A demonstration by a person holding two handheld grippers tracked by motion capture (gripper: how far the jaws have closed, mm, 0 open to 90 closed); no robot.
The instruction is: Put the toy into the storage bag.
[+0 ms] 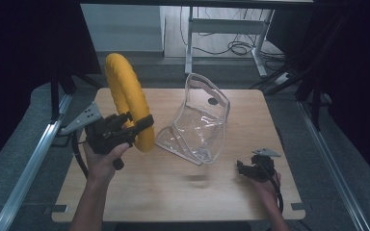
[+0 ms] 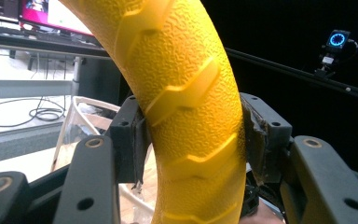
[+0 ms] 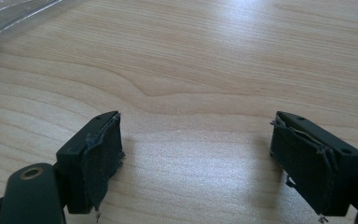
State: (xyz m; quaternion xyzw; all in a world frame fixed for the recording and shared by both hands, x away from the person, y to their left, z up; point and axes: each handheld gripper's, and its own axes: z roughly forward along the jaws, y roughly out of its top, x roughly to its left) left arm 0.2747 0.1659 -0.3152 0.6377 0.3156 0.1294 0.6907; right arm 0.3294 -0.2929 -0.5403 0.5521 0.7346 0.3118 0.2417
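Beside clear bag (image 1: 197, 122), L gripper (image 1: 137, 126) clamps yellow ring (image 1: 127, 98); R gripper (image 1: 243, 168) gapes.

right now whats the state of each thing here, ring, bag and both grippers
yellow ring: held upright, lifted off the table, clamped at its lower part
clear bag: open, standing slumped on the wooden table, touched by neither gripper
left gripper: jaws shut on the yellow ring
right gripper: jaws open with nothing between them, low over bare wood
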